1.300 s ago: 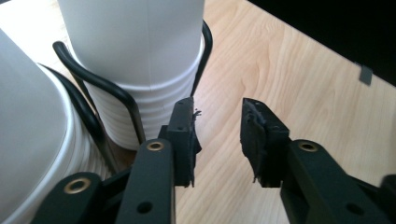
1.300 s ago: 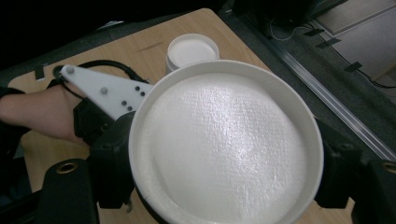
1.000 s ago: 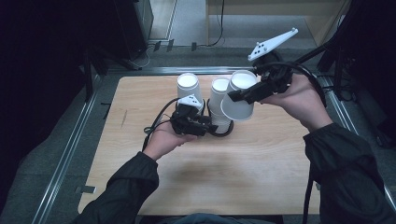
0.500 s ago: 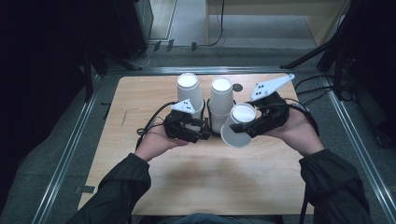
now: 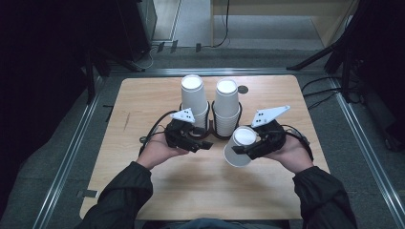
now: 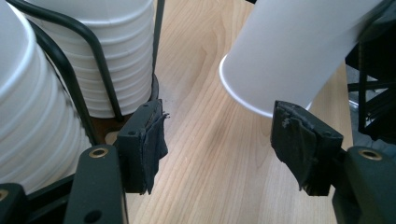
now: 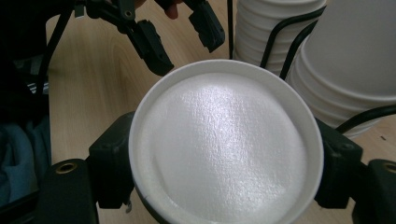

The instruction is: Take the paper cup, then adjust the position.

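Cup (image 5: 240,145), white paper, inverted and tilted, gripped across its side wall by the right claw (image 5: 249,149) in the high view. It hangs just in front of the wire rack (image 5: 210,130) and its two cup stacks (image 5: 195,98), above the wooden surface (image 5: 200,191). Closed base faces up and toward the camera; open rim points down and toward the person. Long axis leans, not vertical. Left claw (image 5: 203,144) sits beside the rack's base, probably steadying it while a cup is drawn off.

Left gripper view: pads (image 6: 149,140) wide apart, having just opened further, nothing between them. Cup's rim (image 6: 243,95) hovers beyond, clear of the wood, mouth slanted downward.

Right gripper view: cup's base disc (image 7: 224,144) faces the lens, so the axis runs roughly along the camera's line. Jaws clamp the wall on both sides, part open around it. Left claw (image 7: 180,35) seen farther off, empty.
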Tool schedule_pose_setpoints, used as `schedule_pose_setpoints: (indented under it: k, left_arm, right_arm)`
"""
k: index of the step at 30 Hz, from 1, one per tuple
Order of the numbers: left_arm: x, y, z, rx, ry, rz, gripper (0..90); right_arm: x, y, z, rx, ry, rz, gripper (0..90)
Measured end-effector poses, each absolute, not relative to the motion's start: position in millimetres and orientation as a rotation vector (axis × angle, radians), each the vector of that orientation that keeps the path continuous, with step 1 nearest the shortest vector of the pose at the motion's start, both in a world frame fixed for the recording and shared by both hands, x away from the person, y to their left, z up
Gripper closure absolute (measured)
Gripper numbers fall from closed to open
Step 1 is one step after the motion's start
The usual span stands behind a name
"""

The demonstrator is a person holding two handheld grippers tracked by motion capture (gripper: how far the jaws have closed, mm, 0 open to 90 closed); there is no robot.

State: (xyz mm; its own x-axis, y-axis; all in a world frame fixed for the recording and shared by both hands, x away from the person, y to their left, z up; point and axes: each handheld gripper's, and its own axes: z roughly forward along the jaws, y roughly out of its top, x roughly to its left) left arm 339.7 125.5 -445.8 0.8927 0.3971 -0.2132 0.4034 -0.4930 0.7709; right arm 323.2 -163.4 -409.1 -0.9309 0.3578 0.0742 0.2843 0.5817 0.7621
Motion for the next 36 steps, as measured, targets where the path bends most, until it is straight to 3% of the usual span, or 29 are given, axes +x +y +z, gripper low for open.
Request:
schedule_pose_setpoints:
  k: [8,13,17,36]
  left_arm:
    - [335,130,-454,2.158,0.541,-0.047,33.1]
    - [330,129,-457,2.143,0.536,-0.117,14.9]
    - [326,127,-457,2.154,0.51,-0.1,8.7]
    - [331,96,-475,2.244,0.397,-0.131,0.9]
  right_arm:
    - [324,-167,-430,0.541,2.692,1.334,24.0]
    - [329,-164,-443,0.574,2.719,1.322,24.1]
    - [330,-160,-447,0.563,2.731,1.322,24.0]
    - [331,-142,-442,0.503,2.728,1.493,24.1]
